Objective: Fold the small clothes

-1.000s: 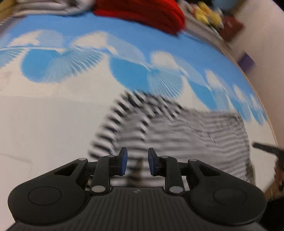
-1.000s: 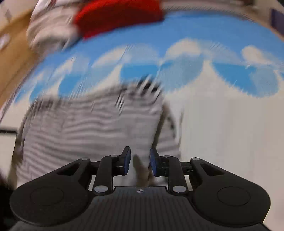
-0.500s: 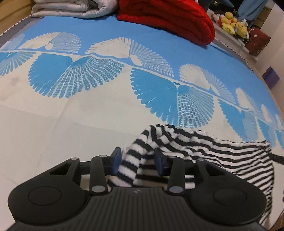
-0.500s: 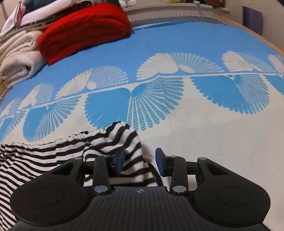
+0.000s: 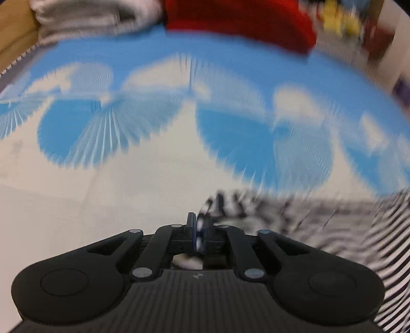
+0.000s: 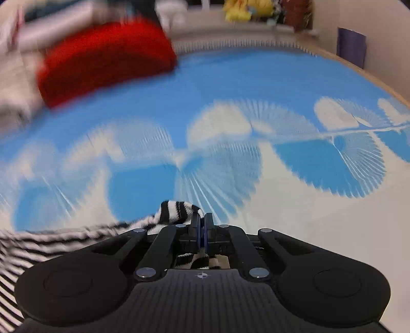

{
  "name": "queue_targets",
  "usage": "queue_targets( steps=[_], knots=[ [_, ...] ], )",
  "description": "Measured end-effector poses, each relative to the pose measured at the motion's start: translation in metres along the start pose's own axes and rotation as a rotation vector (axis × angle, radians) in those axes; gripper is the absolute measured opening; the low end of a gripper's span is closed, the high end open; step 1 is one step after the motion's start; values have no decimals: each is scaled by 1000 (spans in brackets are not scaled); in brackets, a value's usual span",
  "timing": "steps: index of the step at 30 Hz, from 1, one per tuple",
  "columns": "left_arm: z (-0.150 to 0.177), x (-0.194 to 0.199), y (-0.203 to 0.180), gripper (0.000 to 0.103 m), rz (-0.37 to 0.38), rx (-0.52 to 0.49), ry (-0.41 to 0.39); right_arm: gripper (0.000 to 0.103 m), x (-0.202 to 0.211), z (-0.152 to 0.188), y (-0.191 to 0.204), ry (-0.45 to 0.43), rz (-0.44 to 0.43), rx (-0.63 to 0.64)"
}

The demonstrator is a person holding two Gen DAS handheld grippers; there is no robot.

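your left tongs [image 5: 196, 231] have just been closing and now pinch a corner of the striped garment [image 5: 358, 230], a soft knit in narrow black and white bands whose blurred body stretches off to the right of the black ribbed housing. your right tongs [image 6: 202, 230] have also just been closing and are clamped on another corner of the same garment [image 6: 176, 212]; a rounded bunch of stripes bulges just left of the blue pads, a scrap shows in the gap below them, and the rest trails away to the left edge, rippled and smeared. the garment lies low over the bed cover [image 6: 320, 217], spanning between your two tools at the near end of the bed. the cover is a flat woven cloth, cream near you and bright blue farther off, printed with scalloped fan or shell shapes made of fine radiating lines, strung along a thin pale line. at the far end sits a thick folded red blanket [image 6: 107, 59] with a plush, rounded edge, and beside it a pile of pale grey-white bedding [image 5: 84, 18], soft and lumpy. beyond the bed a ledge holds yellow plush toys [image 6: 243, 10], blurred. a wooden rim [image 6: 358, 69] edges the bed on the right, a dark purple box [image 6: 351, 46] stands past it against a plain light wall. no writing can be read; only a small cross-hair mark sits on each tool's housing.
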State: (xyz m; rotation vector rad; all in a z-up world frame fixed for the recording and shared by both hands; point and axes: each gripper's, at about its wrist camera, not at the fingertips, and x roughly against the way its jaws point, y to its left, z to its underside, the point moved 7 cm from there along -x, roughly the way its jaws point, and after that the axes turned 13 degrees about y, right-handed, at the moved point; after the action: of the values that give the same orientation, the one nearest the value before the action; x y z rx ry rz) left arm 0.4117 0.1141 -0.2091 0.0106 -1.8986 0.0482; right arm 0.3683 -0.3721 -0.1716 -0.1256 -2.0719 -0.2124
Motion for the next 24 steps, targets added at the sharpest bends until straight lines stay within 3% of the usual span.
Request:
queue_targets(
  steps=[3, 4, 5, 7, 9, 11, 13, 15, 17, 19, 20, 22, 24],
  knots=[
    [2, -3, 15, 44, -1, 72, 38, 6, -30, 14, 4, 131, 43, 29],
    [2, 1, 22, 54, 23, 114, 47, 13, -32, 15, 4, 143, 48, 30],
    [2, 7, 30, 57, 58, 153, 57, 18, -29, 13, 3, 131, 64, 34],
    [2, 23, 40, 58, 120, 193, 38, 34, -18, 10, -1, 100, 73, 23],
    [1, 50, 41, 58, 157, 178, -46, 36, -1, 7, -11, 50, 45, -23],
    [6, 71, 29, 58, 232, 96, -107, 36, 23, 4, -22, -22, -51, -66],
    [14, 75, 9, 56, 313, -8, -97, 36, 45, 5, -26, -77, -151, -47],
    [27, 69, -15, 49, 343, -144, -56, 36, 59, 17, -21, -71, -273, 31],
    [40, 54, -33, 42, 307, -262, -7, 36, 65, 38, -10, -12, -382, 137],
    [53, 27, -40, 41, 190, -324, 80, 36, 58, 66, 1, 91, -418, 267],
    [60, 9, -37, 41, 91, -338, 133, 35, 45, 80, 1, 160, -355, 317],
    [61, 9, -37, 42, 71, -324, 133, 34, 19, 104, -5, 271, -174, 399],
    [54, 27, -38, 41, 81, -274, 78, 34, 25, 105, -6, 234, -164, 430]
  ],
)
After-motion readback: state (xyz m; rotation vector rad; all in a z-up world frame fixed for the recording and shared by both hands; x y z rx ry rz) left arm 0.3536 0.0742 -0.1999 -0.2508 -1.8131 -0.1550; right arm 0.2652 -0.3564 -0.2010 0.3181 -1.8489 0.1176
